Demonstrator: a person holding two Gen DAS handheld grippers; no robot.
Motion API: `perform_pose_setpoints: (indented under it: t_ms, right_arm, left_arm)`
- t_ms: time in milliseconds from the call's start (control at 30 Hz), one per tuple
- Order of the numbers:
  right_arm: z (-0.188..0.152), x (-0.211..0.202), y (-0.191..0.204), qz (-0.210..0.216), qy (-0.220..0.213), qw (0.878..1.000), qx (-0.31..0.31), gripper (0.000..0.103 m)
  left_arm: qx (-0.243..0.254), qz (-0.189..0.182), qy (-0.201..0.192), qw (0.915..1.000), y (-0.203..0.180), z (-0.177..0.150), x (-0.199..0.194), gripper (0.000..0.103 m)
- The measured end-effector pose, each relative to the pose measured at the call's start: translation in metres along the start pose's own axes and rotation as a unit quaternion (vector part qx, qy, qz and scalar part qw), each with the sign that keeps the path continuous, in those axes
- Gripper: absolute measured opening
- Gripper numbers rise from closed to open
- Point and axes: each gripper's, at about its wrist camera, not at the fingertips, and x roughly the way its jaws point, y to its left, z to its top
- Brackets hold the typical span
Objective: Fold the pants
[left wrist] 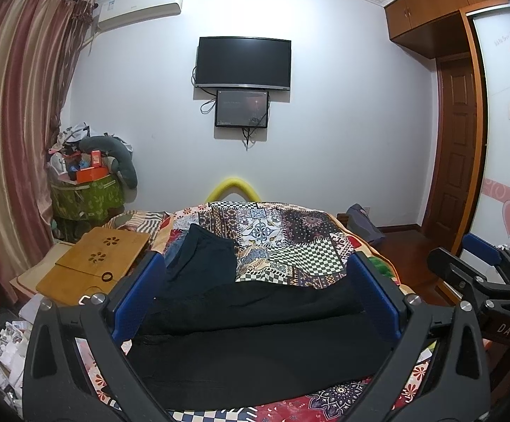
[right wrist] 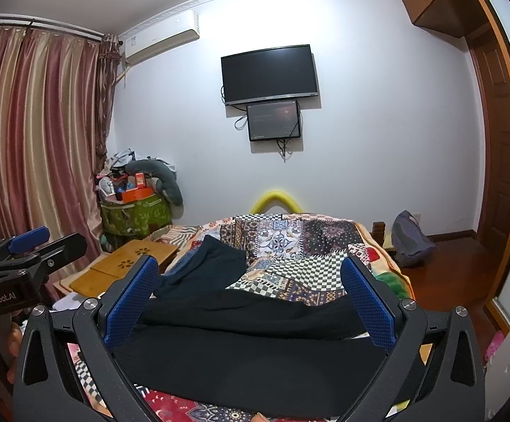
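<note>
Black pants (left wrist: 255, 348) lie crosswise on the patchwork quilt (left wrist: 290, 246), filling the lower middle of both wrist views (right wrist: 247, 348). My left gripper (left wrist: 257, 263) hovers just above them, blue pads wide apart with nothing between. My right gripper (right wrist: 249, 263) hangs beside it at about the same height, also open and empty. Each gripper shows in the other's view: the right gripper (left wrist: 480, 263) at the right edge, the left gripper (right wrist: 29, 246) at the left edge. A second dark navy garment (left wrist: 202, 256) lies farther back on the bed.
A bamboo lap tray (left wrist: 96, 263) rests on the bed's left side, above papers on the floor. A green bin piled with clutter (left wrist: 86, 197) stands by the curtain. A grey bag (right wrist: 409, 242) sits on the wooden floor to the right, near the wardrobe and door.
</note>
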Motion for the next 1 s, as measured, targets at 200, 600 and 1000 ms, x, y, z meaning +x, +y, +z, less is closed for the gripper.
perform_pose_setpoints:
  t_ms: [200, 600, 1000]
  right_arm:
    - [-0.0022, -0.0008, 0.0002, 0.0, 0.0, 1.0, 0.001, 0.102]
    - [-0.0015, -0.0007, -0.0003, 0.0, 0.0, 1.0, 0.0, 0.102]
    - [-0.0018, -0.0008, -0.0004, -0.001, 0.001, 1.0, 0.0, 0.102]
  left_arm:
    - [0.0, -0.001, 0.001, 1.0, 0.001, -0.001, -0.0005, 0.103]
    - [-0.002, -0.003, 0.003, 1.0, -0.0001, -0.0026, 0.0022, 0.103]
    - [-0.003, -0.003, 0.003, 1.0, -0.0008, -0.0028, 0.0028, 0.103]
